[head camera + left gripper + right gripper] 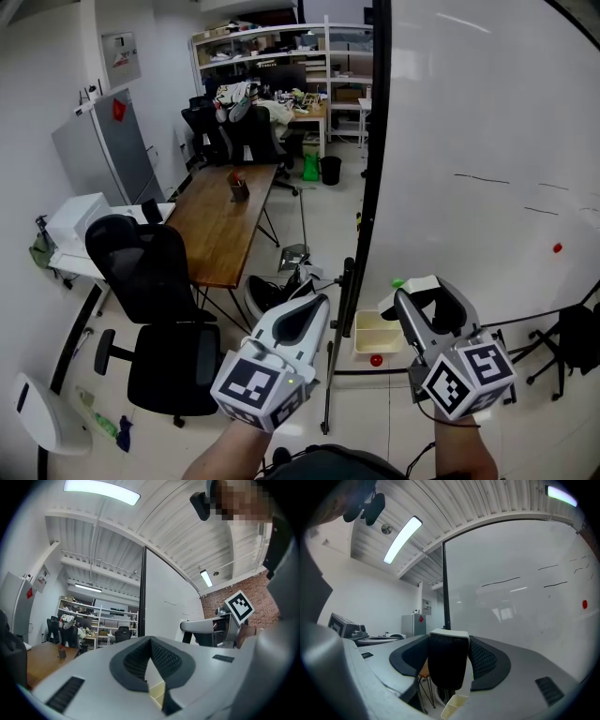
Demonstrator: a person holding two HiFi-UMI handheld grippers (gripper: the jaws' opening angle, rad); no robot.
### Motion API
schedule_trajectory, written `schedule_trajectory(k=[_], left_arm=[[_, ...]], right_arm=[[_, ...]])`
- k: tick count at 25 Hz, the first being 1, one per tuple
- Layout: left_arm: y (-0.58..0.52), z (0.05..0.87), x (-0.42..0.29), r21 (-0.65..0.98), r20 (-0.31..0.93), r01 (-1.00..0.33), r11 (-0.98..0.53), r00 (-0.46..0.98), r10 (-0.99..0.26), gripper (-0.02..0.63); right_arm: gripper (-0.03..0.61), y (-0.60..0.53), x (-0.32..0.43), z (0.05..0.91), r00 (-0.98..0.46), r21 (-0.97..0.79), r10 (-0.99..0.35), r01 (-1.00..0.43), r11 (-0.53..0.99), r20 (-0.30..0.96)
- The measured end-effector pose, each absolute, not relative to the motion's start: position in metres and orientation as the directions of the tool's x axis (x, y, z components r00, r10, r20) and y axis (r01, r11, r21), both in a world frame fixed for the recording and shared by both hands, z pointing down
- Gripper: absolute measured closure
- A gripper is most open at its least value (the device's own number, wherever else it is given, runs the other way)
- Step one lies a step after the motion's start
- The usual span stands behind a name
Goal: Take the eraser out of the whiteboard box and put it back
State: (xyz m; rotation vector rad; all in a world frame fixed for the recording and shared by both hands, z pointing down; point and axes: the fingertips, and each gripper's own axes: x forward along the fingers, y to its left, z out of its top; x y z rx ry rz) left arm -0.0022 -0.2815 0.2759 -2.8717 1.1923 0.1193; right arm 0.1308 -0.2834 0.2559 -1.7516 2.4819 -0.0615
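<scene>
Right gripper: clamped on the eraser, black felt squeezed between the pads, white back on top.
Eraser: out of the box, held up in front of the whiteboard.
Whiteboard box: cream tray at the board's bottom edge, just below-left of the eraser.
Left gripper: tips pinched together, nothing in them.

A long brown wooden table stands on the pale tiled floor, with a small dark pen holder near its twelve o'clock end. At its four o'clock is a cream open whiteboard box.
</scene>
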Motion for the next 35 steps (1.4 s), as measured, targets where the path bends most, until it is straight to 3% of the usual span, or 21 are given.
schedule_trajectory(k=[9, 35], left_arm=[[-0.289, 0.282, -0.005, 0.033, -0.077, -0.726, -0.686, 0.683, -0.726, 0.588], [-0.365, 0.376, 0.021, 0.116, 0.106, -0.762, -0.637, 0.647, -0.755, 0.586]], right_arm=[[0.291, -0.287, 0.132, 0.261, -0.323, -0.099, -0.945, -0.940, 0.326, -0.048], [0.291, -0.360, 0.142, 0.347, -0.264, -0.039, -0.961, -0.964, 0.262, 0.077]])
